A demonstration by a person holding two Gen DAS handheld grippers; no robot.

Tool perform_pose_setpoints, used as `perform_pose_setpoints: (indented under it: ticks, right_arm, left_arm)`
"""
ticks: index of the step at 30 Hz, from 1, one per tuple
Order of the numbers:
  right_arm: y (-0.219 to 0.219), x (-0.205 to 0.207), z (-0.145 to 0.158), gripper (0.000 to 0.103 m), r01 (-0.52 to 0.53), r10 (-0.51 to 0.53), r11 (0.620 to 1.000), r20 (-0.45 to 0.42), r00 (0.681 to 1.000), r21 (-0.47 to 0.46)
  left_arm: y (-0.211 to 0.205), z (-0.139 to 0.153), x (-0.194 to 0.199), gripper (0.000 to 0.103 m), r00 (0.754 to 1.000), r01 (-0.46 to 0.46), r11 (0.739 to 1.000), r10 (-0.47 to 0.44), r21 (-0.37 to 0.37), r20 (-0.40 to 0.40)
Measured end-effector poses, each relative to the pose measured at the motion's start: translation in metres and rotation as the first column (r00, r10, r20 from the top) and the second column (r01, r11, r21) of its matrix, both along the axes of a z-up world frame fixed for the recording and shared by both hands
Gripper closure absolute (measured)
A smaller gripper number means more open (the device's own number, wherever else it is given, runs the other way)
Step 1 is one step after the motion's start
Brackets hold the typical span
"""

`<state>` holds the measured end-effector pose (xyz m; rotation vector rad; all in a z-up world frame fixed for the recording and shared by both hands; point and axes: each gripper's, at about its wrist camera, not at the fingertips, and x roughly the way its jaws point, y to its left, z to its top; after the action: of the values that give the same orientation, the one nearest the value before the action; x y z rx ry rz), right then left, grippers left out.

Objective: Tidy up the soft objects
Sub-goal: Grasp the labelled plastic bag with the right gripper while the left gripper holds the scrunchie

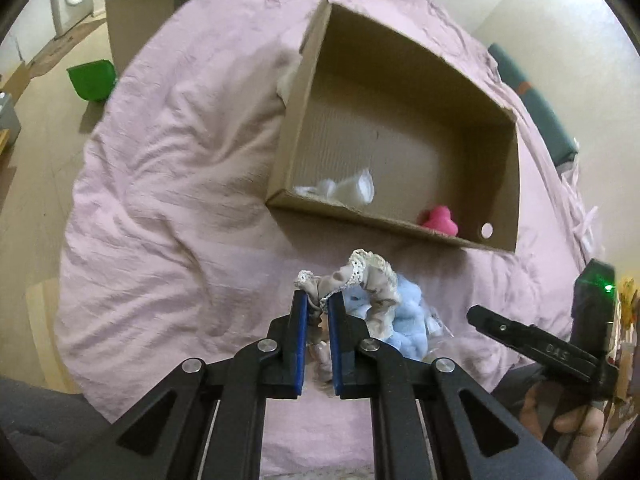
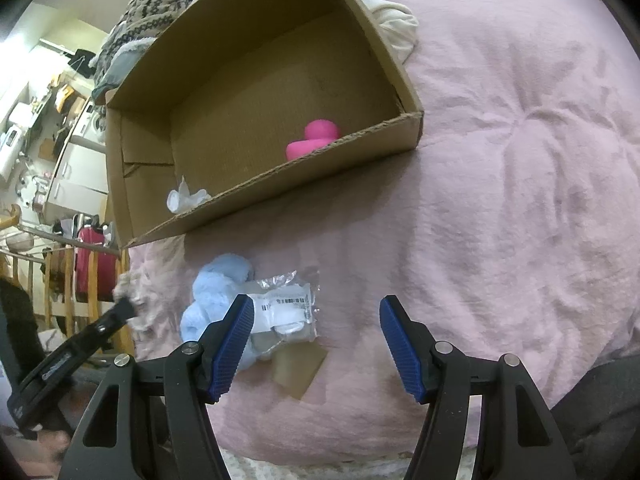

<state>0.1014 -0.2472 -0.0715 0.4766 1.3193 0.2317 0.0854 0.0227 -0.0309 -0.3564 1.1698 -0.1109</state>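
Note:
My left gripper is shut on a beige lace-trimmed cloth and holds it just above the pink bedspread, in front of the cardboard box. A fluffy light-blue item lies under and right of the cloth, also in the left wrist view. A clear plastic packet with a barcode label lies against it. My right gripper is open and empty above the packet. The box holds a pink soft toy and a white crumpled item.
A white cloth lies behind the box. A patterned knit sits at the box's far left. A small tan card lies on the bedspread near my right gripper. A green bin stands on the floor left of the bed.

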Motion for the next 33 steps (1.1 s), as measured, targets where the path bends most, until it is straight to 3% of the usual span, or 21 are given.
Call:
perform_pose_setpoints:
  ticks: [6, 13, 17, 18, 20, 33]
  right_arm:
    - [0.003, 0.003, -0.008, 0.034, -0.007, 0.009, 0.999, -0.032, 0.999, 0.041]
    - [0.014, 0.013, -0.032, 0.035, -0.033, 0.048, 0.993, -0.125, 0.991, 0.114]
    - [0.030, 0.018, -0.041, 0.055, -0.087, 0.100, 0.992, -0.144, 0.984, 0.092]
    - [0.032, 0.019, -0.042, 0.070, -0.096, 0.108, 0.992, -0.143, 0.984, 0.087]
    - [0.035, 0.018, -0.040, 0.076, -0.113, 0.123, 0.991, -0.130, 0.984, 0.076]
    - [0.021, 0.007, -0.002, 0.077, -0.079, 0.076, 0.994, 0.042, 0.996, 0.081]
  left_arm:
    - [0.024, 0.003, -0.014, 0.094, 0.997, -0.069, 0.997, 0.070, 0.029, -0.015]
    - [0.018, 0.000, -0.012, 0.094, 0.999, -0.043, 0.997, 0.044, 0.066, -0.019]
    - [0.016, -0.002, -0.011, 0.094, 0.999, -0.037, 0.996, 0.039, 0.079, -0.017]
    - [0.016, -0.002, -0.010, 0.094, 0.999, -0.037, 0.996, 0.038, 0.080, -0.018]
    - [0.016, -0.003, -0.009, 0.094, 0.999, -0.038, 0.996, 0.040, 0.083, -0.021]
    - [0.022, 0.002, -0.011, 0.094, 0.997, -0.083, 0.990, 0.082, 0.111, 0.010]
